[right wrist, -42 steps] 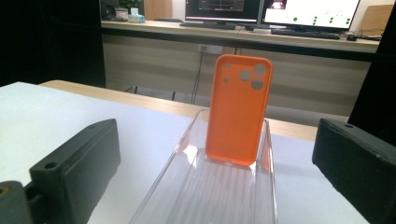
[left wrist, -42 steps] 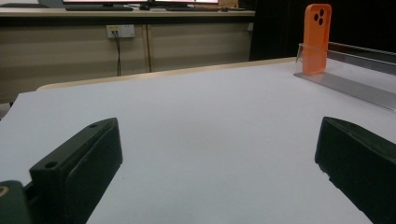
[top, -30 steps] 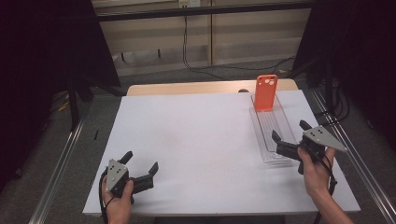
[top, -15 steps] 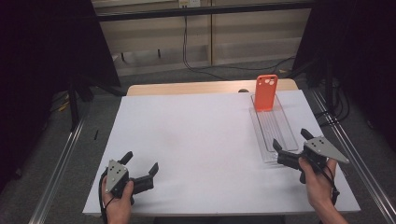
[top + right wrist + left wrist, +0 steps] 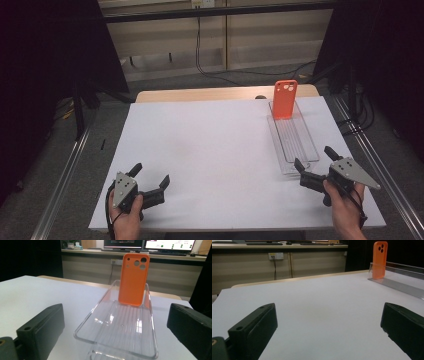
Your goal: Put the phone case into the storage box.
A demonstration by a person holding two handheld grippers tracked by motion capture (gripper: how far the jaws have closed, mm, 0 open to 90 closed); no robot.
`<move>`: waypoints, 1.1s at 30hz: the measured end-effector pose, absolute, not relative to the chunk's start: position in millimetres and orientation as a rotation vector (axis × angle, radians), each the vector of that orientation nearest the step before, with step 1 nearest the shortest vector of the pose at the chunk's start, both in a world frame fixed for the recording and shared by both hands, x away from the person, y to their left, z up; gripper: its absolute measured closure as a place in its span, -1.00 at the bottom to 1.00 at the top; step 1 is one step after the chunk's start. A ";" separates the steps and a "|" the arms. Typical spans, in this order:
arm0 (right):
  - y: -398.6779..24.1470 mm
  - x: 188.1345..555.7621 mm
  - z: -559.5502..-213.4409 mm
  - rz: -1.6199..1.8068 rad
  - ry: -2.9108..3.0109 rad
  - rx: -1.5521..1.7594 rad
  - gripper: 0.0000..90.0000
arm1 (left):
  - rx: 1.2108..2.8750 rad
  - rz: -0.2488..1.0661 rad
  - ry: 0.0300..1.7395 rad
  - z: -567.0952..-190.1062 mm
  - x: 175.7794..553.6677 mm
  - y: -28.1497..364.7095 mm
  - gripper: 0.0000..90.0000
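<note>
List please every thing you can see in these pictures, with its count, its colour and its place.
phone case: 1, orange, standing upright at the far end of the tray
tray: 1, clear plastic, long, on the right part of the table, running from far to near
table: 1, white top, a light wood edge at the far side
monitors: at least 2, lit, on a desk behind, in the right gripper view
wall socket: 1, white, on the panel behind the table
left gripper: 1, black and grey, near left corner, open
right gripper: 1, black and grey, at the tray's near end, open
</note>
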State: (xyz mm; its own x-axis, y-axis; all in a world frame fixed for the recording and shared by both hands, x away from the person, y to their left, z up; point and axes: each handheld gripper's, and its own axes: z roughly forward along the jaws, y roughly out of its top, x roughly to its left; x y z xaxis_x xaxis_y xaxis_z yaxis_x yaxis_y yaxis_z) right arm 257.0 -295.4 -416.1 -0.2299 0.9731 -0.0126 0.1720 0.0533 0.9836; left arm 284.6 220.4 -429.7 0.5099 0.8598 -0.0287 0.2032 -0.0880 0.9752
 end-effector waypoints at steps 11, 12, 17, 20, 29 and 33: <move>-298.7 248.3 -431.8 1.227 1.573 1.234 -0.99 | 1.602 0.709 0.935 -430.1 284.4 219.9 -0.98; -298.5 247.1 -433.9 1.226 1.575 1.232 -0.99 | 1.602 0.709 0.936 -430.2 284.5 219.9 -0.98; -299.9 240.3 -441.0 1.228 1.586 1.229 -1.00 | 1.600 0.711 0.932 -430.1 283.8 218.2 -0.98; -303.1 238.7 -441.1 1.243 1.563 1.229 -1.00 | 1.615 0.705 0.935 -430.7 283.6 218.3 -0.98; -305.0 237.7 -444.8 1.228 1.571 1.223 -1.00 | 1.624 0.670 0.964 -433.8 282.4 219.7 -0.99; -304.1 239.2 -445.5 1.241 1.579 1.220 -1.00 | 1.636 0.676 0.952 -434.3 283.7 217.3 -0.99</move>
